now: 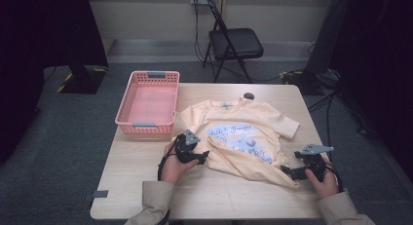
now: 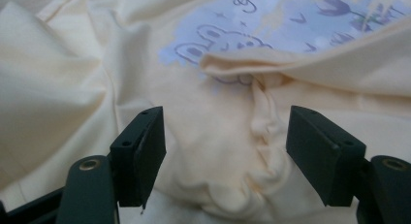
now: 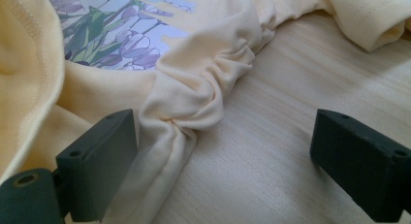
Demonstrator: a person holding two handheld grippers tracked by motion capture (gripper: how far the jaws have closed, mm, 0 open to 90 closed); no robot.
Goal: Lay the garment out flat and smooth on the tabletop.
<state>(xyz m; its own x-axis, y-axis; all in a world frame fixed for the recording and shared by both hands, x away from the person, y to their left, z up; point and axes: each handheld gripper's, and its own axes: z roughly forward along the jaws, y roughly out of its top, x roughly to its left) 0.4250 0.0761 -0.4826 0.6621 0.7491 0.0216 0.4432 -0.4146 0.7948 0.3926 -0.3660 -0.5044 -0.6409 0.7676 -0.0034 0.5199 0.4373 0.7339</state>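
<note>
A pale yellow T-shirt [image 1: 242, 137] with a blue flower print lies on the wooden table [image 1: 209, 196], its lower hem folded up over the print. My left gripper [image 1: 200, 157] rests at the shirt's lower left edge. Its jaws stand open, with bunched yellow fabric [image 2: 228, 156] between them. My right gripper [image 1: 287, 172] sits at the shirt's lower right corner. Its jaws are open too, and a gathered fold of cloth [image 3: 194, 103] lies beside the left pad [image 3: 99, 161]. Bare table wood [image 3: 281, 136] shows between those pads.
A pink plastic basket [image 1: 147, 104] stands on the table's far left corner. A small dark round object [image 1: 249, 95] lies at the far edge. Behind the table stands a black folding chair [image 1: 233, 44]. Cables trail on the floor at the right.
</note>
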